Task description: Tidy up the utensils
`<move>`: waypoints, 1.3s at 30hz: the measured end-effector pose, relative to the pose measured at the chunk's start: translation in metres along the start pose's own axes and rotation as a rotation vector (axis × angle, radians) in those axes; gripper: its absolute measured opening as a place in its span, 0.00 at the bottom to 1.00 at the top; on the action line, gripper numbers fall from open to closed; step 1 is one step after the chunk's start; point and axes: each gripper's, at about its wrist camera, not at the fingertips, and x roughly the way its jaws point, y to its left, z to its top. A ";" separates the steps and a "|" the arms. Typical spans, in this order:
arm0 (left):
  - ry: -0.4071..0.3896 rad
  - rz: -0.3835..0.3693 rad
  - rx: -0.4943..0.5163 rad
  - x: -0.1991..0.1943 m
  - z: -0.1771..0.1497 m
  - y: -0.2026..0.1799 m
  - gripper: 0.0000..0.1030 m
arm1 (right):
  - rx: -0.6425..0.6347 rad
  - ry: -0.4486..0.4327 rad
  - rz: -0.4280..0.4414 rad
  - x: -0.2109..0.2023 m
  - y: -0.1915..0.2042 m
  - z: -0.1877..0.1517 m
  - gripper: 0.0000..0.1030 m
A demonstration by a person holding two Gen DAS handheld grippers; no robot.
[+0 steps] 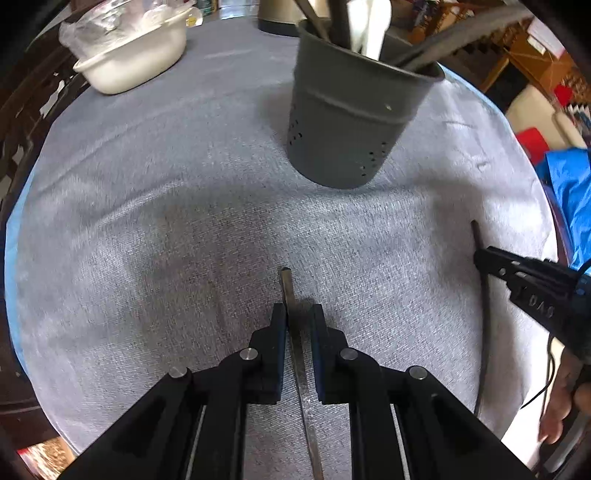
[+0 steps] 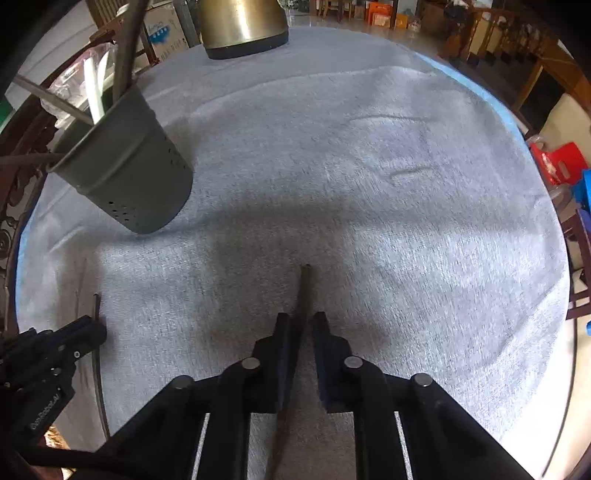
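Observation:
A dark grey perforated utensil holder (image 1: 351, 114) stands on the grey tablecloth and holds several utensils; it also shows in the right wrist view (image 2: 129, 162). My left gripper (image 1: 298, 314) has its jaws narrowly apart around a flat metal utensil handle (image 1: 290, 295) that runs back under the camera. My right gripper (image 2: 301, 321) is likewise closed around a dark thin utensil handle (image 2: 304, 288). Each gripper shows in the other's view: the right gripper (image 1: 480, 256) with its dark handle (image 1: 484, 314), the left gripper (image 2: 101, 330) with its handle (image 2: 96, 306).
A white basin (image 1: 133, 62) with clear plastic stands at the far left. A brass-coloured kettle base (image 2: 243, 26) stands at the table's far edge. The round table's tablecloth (image 2: 369, 166) stretches ahead. Chairs, red stools and boxes surround the table.

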 end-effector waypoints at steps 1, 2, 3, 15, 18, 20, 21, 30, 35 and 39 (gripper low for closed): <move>0.019 -0.001 0.001 0.001 0.002 0.000 0.12 | -0.004 0.018 0.005 0.000 -0.002 0.000 0.13; 0.048 -0.003 0.000 0.002 0.005 0.001 0.12 | -0.017 0.040 0.006 0.001 -0.004 0.001 0.13; 0.078 -0.007 0.002 0.003 0.007 0.001 0.12 | -0.025 0.062 0.007 0.001 -0.004 0.003 0.13; 0.242 -0.041 -0.110 0.020 0.037 0.011 0.12 | -0.026 0.233 0.002 0.007 -0.014 0.015 0.13; 0.243 -0.032 -0.109 0.025 0.042 0.006 0.12 | -0.027 0.248 0.002 0.007 -0.016 0.023 0.13; 0.238 -0.023 -0.106 0.030 0.049 0.001 0.12 | -0.040 0.247 -0.007 0.007 -0.016 0.025 0.13; 0.235 -0.016 -0.101 0.031 0.049 0.000 0.12 | -0.041 0.241 -0.009 0.007 -0.015 0.025 0.13; 0.163 0.029 -0.057 0.028 0.039 -0.011 0.07 | -0.045 0.122 -0.012 -0.001 -0.008 0.010 0.09; 0.096 0.015 -0.078 0.025 0.027 -0.008 0.06 | 0.026 0.052 0.079 -0.011 -0.024 -0.007 0.07; 0.033 -0.024 -0.140 0.015 0.015 0.000 0.06 | 0.073 0.012 0.162 -0.022 -0.043 -0.020 0.07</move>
